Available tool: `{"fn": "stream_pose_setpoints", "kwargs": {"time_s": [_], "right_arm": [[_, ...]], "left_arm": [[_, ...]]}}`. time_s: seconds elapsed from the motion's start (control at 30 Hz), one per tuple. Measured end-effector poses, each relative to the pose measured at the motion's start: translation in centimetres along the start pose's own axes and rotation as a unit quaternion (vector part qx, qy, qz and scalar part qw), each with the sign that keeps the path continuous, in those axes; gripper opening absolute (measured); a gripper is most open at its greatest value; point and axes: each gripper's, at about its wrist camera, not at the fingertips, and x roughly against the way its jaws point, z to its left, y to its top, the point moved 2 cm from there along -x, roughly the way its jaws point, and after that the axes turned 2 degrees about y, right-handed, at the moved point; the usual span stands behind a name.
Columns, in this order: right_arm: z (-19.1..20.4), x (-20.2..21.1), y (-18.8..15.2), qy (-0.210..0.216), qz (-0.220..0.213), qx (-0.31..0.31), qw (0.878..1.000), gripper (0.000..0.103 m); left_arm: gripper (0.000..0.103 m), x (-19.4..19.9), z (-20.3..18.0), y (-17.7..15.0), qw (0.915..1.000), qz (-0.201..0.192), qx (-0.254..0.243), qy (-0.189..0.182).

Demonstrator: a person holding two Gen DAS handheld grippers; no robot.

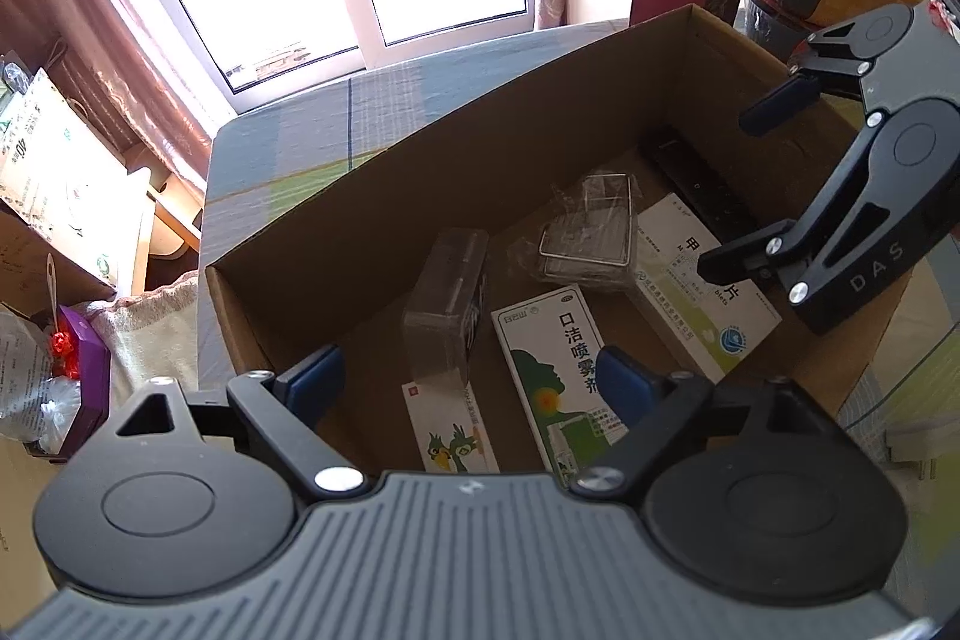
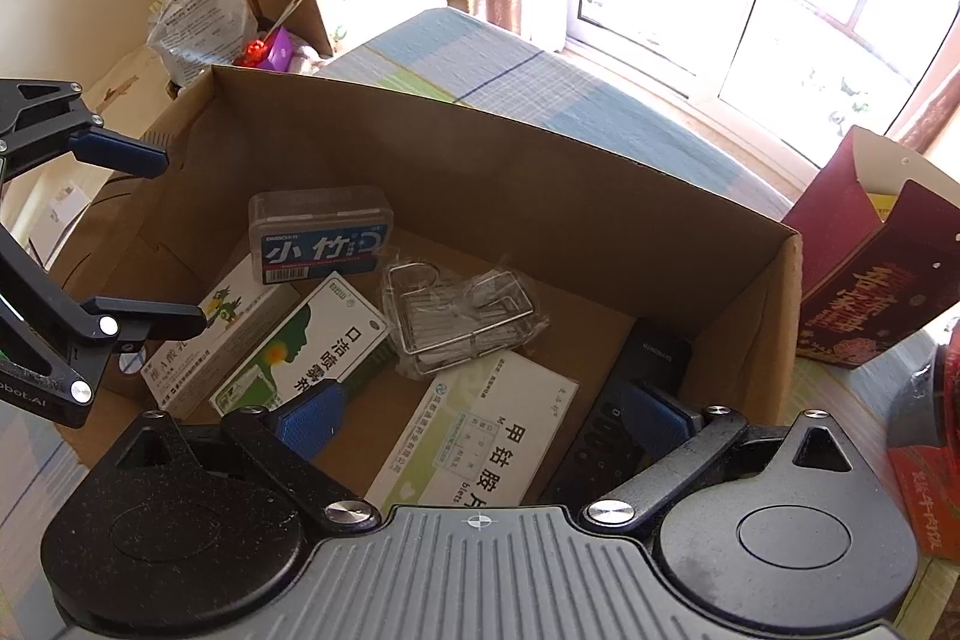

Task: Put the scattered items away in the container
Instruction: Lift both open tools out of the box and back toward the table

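**Both Grippers Empty Over a Filled Box**

The cardboard box (image 2: 600, 196) sat open on the checked tablecloth (image 2: 540, 88), and it already held what could be seen of the scattered items. Largest among them was the white tablet carton (image 2: 480, 436), lying flat near the right wall beside a black remote (image 2: 648, 370). Next came the green-and-white spray box (image 2: 300, 352), partly overlapping the dragon-printed box (image 2: 204, 340), then the grey tin (image 2: 321, 235) towards the far side. A wire rack in clear wrap (image 2: 462, 322) rested in the middle.

The left gripper (image 1: 474, 376) and the right gripper (image 2: 480, 418) both hovered above the box, fingers spread wide, nothing between them.

Judging from this, the step was withdrawal or a last check. Done well, it meant lifting straight up, clear of the walls, and scanning the cloth for stragglers; none showed in either view.
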Motion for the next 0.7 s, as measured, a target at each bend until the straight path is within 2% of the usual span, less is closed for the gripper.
{"fn": "stream_pose_setpoints", "kwargs": {"time_s": [0.7], "right_arm": [[2.1, 5.4, -1.8, -0.02, -0.022, -0.027, 0.999, 0.103]], "left_arm": [[0.09, 6.1, -2.0, -1.8, 0.9997, -0.02, 0.014, 0.004]]}}
